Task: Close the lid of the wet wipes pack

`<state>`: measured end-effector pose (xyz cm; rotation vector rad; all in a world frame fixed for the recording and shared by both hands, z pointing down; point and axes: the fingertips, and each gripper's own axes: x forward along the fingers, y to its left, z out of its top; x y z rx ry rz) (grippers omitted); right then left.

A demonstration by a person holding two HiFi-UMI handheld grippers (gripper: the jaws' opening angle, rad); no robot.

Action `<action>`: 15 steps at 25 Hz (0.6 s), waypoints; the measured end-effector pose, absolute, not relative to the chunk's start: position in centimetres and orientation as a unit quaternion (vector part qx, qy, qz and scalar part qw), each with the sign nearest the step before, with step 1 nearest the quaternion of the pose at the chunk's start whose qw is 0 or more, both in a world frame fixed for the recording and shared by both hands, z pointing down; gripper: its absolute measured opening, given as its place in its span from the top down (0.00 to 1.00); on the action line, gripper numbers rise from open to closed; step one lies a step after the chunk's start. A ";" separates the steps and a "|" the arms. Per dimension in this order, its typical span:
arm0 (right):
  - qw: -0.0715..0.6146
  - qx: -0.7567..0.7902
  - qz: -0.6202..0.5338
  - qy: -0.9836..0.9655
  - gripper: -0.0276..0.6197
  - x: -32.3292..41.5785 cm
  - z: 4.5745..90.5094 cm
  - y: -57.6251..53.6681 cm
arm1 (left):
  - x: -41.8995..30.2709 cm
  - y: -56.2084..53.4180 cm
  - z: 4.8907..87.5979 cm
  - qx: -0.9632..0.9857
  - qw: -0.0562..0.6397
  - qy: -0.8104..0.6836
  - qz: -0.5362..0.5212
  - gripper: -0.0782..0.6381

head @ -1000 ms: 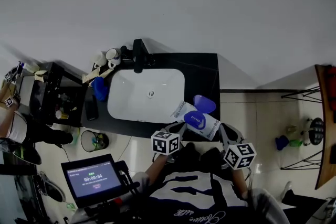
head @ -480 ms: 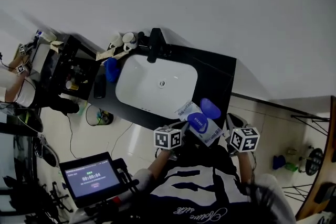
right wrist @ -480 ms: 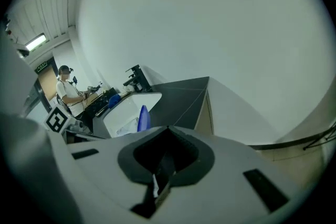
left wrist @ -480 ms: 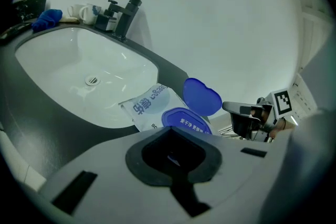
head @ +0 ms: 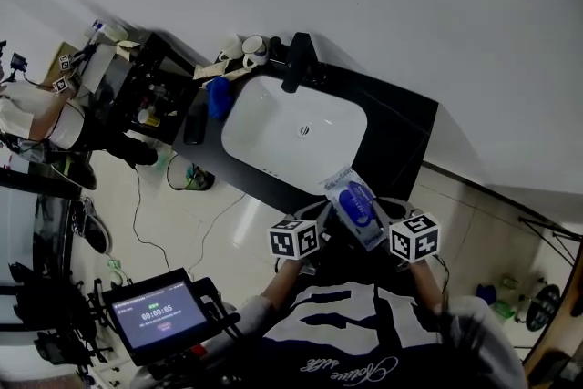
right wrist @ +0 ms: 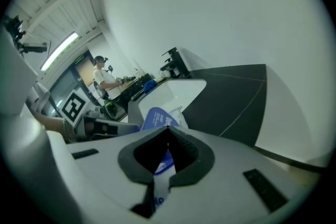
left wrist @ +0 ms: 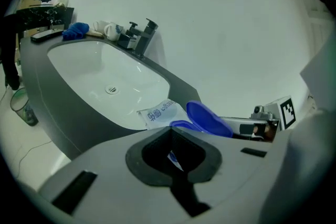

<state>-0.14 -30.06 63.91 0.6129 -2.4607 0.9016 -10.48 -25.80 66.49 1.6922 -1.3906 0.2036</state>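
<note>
Both grippers sit close to the person's torso, angled in toward each other. Left gripper (left wrist: pixel 170 155) is clamped on one end of the white soft-plastic wet wipes pack (head: pixel 355 209), and the right gripper (right wrist: pixel 164 160) is clamped on the other end. One pack, held in the air at the near right edge of the black tabletop (head: pixel 401 127). Its one blue oval lid (left wrist: pixel 209 119) looks raised, though the head view is unclear. One white basin (head: pixel 291 132) and one black tap (head: pixel 297 61) lie farther left.
</note>
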 end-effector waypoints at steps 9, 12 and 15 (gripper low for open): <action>0.381 0.167 0.211 -0.884 0.96 -3.3 68.5 -27.3 | -13.6 -23.8 66.1 0.673 0.446 -0.585 0.071 0.89; 0.392 0.172 0.229 -0.874 0.96 -3.2 67.9 -27.0 | -14.4 -23.0 65.2 0.673 0.444 -0.587 0.069 0.89; 0.389 0.182 0.250 -0.868 0.96 -3.5 67.9 -26.9 | -14.8 -22.9 64.8 0.682 0.442 -0.579 0.068 0.89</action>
